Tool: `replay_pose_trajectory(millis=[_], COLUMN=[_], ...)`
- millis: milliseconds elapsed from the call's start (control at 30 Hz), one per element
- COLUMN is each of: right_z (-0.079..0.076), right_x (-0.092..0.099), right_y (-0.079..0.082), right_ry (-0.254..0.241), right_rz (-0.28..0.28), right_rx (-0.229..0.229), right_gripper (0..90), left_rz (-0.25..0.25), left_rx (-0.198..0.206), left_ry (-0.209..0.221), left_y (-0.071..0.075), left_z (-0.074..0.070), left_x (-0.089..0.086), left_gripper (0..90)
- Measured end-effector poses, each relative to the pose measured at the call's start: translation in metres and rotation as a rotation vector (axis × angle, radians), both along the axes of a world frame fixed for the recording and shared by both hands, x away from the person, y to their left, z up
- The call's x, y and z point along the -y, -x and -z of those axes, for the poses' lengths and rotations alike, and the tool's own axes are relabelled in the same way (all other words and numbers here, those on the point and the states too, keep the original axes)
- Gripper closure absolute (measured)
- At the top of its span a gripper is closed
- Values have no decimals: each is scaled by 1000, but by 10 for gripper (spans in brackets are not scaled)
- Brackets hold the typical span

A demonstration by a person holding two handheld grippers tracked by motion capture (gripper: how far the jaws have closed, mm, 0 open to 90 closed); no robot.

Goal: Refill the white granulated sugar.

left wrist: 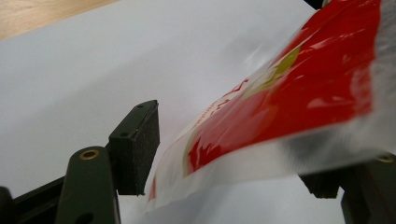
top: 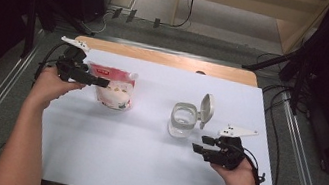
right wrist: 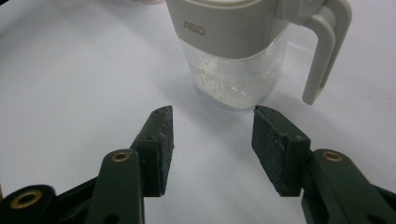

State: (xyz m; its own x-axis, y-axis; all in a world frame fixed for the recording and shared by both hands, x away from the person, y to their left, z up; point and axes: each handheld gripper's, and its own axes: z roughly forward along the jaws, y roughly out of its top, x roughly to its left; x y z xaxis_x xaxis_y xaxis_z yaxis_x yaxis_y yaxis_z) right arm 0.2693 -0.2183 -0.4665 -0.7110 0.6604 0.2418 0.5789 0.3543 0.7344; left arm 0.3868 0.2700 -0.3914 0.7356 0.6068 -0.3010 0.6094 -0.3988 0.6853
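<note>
Left gripper [top: 103, 82] is at the red-and-white pouch [top: 115, 88] near the tabletop's [top: 139, 169] far left corner, jaws spread, pouch edge between them, unclamped. Right gripper [right wrist: 212, 140] waits half-open before the lidded-open jar [top: 183, 120], right of centre, some white grains inside. Pouring likely remains.

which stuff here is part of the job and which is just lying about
In the job: pouch, between the left gripper jaws; jar with its lid flipped open, in front of the open right gripper.

Lying about: cables on the floor beside the table.
</note>
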Motion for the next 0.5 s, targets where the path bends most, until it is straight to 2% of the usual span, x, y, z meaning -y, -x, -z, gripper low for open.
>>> replay_pose_trajectory(millis=[133,233,333,500], right_z=[0,1,1,1], right_x=[1,0,-1,-4], right_y=[0,0,0,0], right_ry=[1,4,2,2], right_rz=[4,4,-1,-10], right_rx=[0,-1,-2,2], right_gripper=[492,492,492,492], left_rz=[18,43,40,33], left_rx=[-9,5,30,31], left_ry=[-3,-15,-25,-37], left_y=[-1,-1,0,2], left_z=[1,2,3,1], left_x=[4,10,12,15], left_gripper=[337,376,407,481])
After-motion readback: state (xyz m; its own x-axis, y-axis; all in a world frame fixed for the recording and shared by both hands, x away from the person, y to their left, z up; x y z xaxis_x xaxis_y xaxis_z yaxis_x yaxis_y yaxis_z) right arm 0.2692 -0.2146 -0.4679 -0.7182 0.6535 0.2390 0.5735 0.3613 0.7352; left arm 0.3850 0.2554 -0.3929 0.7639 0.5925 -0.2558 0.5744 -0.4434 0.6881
